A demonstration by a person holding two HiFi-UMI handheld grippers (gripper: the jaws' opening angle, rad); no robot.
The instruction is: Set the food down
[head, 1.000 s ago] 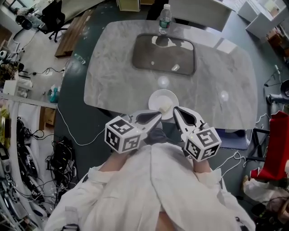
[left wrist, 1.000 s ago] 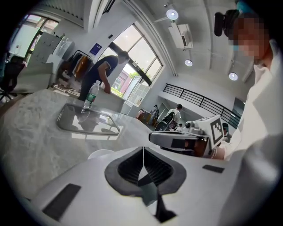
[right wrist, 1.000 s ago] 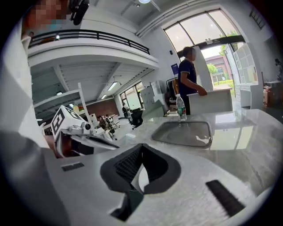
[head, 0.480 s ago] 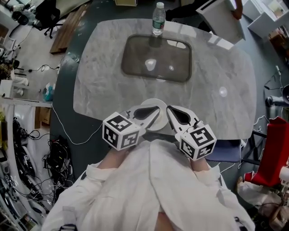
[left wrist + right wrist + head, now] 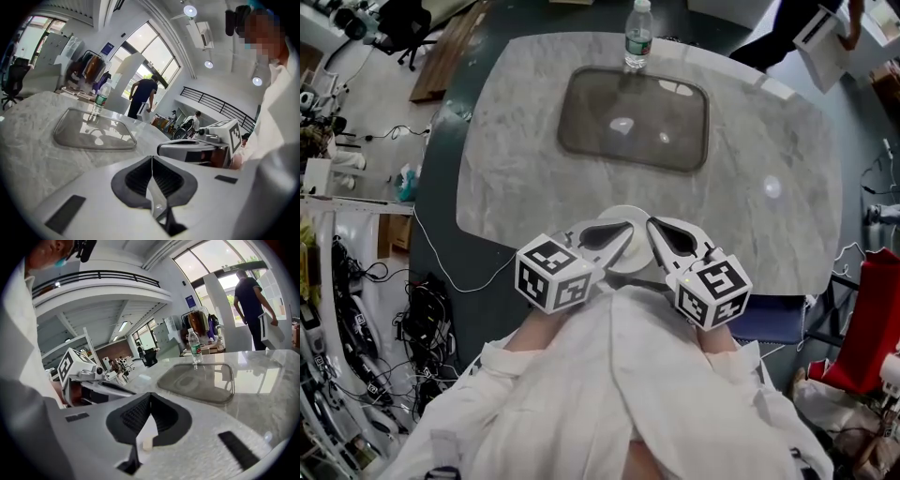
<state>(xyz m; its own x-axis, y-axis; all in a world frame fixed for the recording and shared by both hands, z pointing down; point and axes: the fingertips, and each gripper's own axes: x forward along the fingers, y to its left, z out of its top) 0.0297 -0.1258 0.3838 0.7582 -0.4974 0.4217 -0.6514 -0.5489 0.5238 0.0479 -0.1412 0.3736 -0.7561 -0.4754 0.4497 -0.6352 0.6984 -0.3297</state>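
The grey marble table took up the middle of the cluttered workshop, with a smoky glass tray lying on it and a water bottle upright at its far edge. From above, the white plate sat by the near edge. More of it was covered than a second before, because the left gripper and right gripper had drawn in over it from either side, tips almost meeting. I could not make out the food under them.

The left gripper view showed its jaws pressed together to a thin seam with nothing between them. The tray and bottle lay beyond, and the other gripper sat just alongside.

The right gripper view told the same story — jaws fully together and empty. A person in dark clothes was walking beyond the table.

With both tongs closed on nothing and the plate apparently resting on the marble, I judged the setting-down done, or nearly so. Whether the tips touched the rim I couldn't tell.
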